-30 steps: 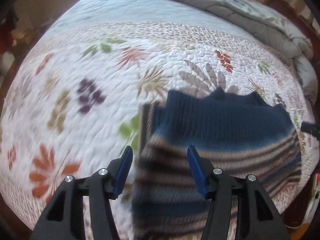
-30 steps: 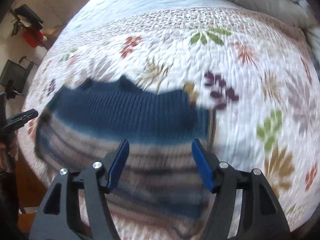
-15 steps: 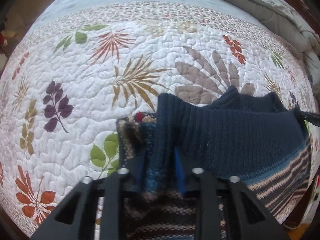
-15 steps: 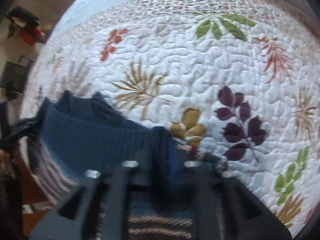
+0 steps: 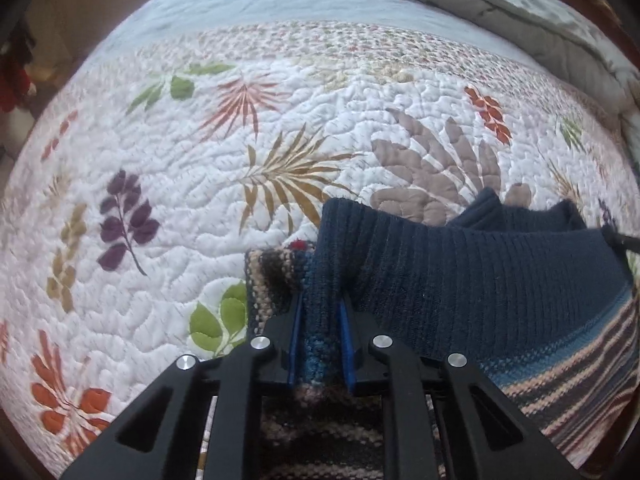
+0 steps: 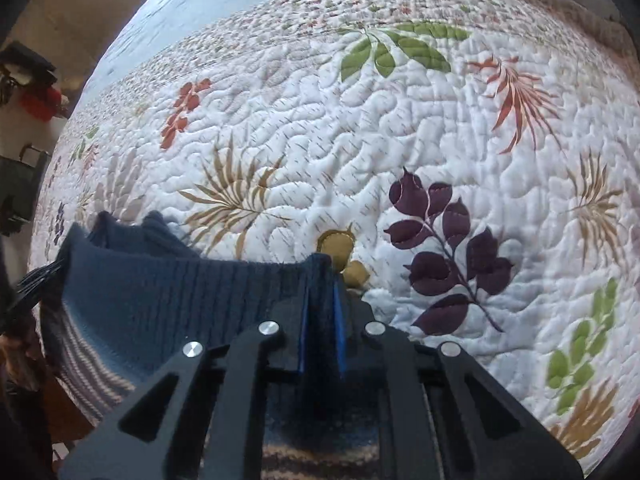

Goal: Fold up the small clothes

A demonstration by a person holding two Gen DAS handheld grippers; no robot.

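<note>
A navy ribbed knit sweater with striped hem is pinched by both the left gripper and the right gripper, over the white leaf-print quilt; the purple leaf sits at roughly 2 o'clock.

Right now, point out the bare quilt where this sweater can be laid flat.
Bare: the quilt ahead of both grippers, from the sweater edge to the grey duvet. Crowded: the near edge, where left gripper and right gripper pinch the knit.
</note>
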